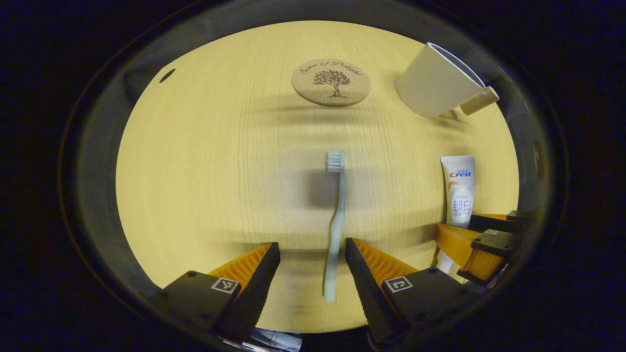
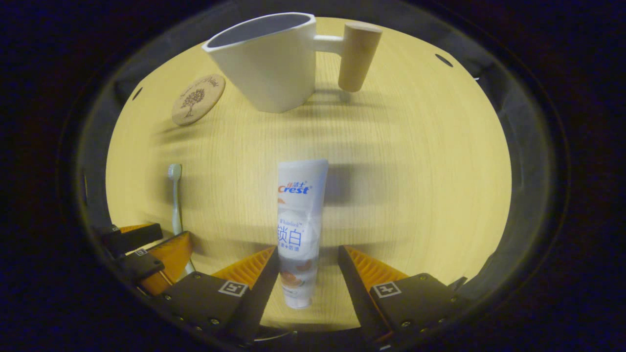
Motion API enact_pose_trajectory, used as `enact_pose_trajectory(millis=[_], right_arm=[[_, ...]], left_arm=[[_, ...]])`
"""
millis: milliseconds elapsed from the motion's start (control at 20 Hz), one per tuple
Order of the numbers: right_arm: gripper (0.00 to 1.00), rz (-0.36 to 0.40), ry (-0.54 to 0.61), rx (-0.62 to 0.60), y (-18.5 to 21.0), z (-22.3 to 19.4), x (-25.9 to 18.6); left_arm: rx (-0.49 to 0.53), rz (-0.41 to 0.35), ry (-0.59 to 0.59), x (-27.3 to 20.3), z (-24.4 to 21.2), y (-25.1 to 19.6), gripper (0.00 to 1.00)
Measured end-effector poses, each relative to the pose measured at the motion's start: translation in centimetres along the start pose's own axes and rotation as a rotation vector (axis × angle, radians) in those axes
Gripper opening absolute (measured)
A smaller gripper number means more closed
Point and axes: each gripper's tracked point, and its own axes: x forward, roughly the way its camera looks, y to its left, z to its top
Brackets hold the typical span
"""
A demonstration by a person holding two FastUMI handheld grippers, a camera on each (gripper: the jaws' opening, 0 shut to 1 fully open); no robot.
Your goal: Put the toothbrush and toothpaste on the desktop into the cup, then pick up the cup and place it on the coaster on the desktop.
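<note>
Where the left gripper view looks down its own fingers, the left gripper [image 1: 313, 256] stands with jaws apart, astride the handle of the toothbrush [image 1: 336, 230], which lies flat on the desktop [image 1: 205, 171], bristle head pointing away; neither finger appears to touch the handle, though the tips are too close to it to be sure. Item: cork coaster [image 1: 331, 82], bare, at the far middle of the desktop, printed with a tree. Item: white cup [image 1: 433, 80] with a wooden handle, upright at far right, well apart from the coaster, its rim partly cut by the edge of the view. Item: toothpaste [image 1: 458, 190], lying flat at right, its near end hidden behind the right gripper [image 1: 481, 242], whose finger gap cannot be judged from this angle. In the right gripper view, the right gripper [image 2: 308, 256] also stands with jaws apart, straddling the cap end of the toothpaste [image 2: 299, 230]; the tube lies just beside the left-hand finger, contact uncertain, and clear of the other. Item: cup [image 2: 271, 63], far centre, mouth open and nothing seen inside, handle to its right. Item: coaster [image 2: 198, 99], far left, beside the cup but not touching. Item: toothbrush [image 2: 175, 200], at left, its handle hidden behind the left gripper [image 2: 146, 254], itself cropped and dim.
</note>
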Motion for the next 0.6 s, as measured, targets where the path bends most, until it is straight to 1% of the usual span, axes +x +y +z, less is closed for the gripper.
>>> enact_pose_trajectory(millis=[50, 150, 250, 300, 350, 400, 450, 500, 550, 600], right_arm=[[0.78, -0.001, -0.002, -0.001, 0.1, 0.0, 0.0], [0.77, -0.001, -0.014, -0.008, 0.2, -0.1, -0.1], [0.71, -0.014, -0.021, -0.022, 0.2, -0.1, 0.2], [0.59, -0.011, -0.017, -0.037, 0.0, -0.3, 0.0], [0.60, -0.019, -0.008, -0.061, -0.2, -0.4, 0.1], [0.56, -0.010, -0.007, -0.054, -0.4, -0.6, 0.0], [0.42, -0.009, -0.008, -0.056, -0.4, -0.5, 0.2], [0.42, -0.012, -0.015, -0.062, -0.6, -0.4, -0.1], [0.38, -0.010, -0.012, -0.070, -0.4, -0.5, 0.0], [0.38, -0.012, -0.011, -0.081, -0.5, -0.5, 0.1]], left_arm=[[0.007, 0.000, 0.010, -0.1, 0.0, 0.0, 0.83], [0.019, -0.001, 0.022, 0.0, 0.1, -0.1, 0.83], [0.032, -0.008, 0.034, 0.1, -0.2, -0.6, 0.63], [0.030, -0.012, 0.035, 0.1, -0.2, -1.0, 0.50], [0.026, -0.011, 0.037, 0.1, -0.2, -1.3, 0.31], [0.018, 0.001, 0.041, 0.0, -0.2, -1.4, 0.22], [0.022, 0.006, 0.042, 0.1, -0.3, -1.5, 0.16], [0.023, 0.006, 0.047, 0.0, -0.3, -1.5, 0.16], [0.003, 0.007, 0.032, -0.1, -0.1, -1.4, 0.16], [-0.019, 0.012, 0.028, -0.3, -0.1, -1.5, 0.08]])
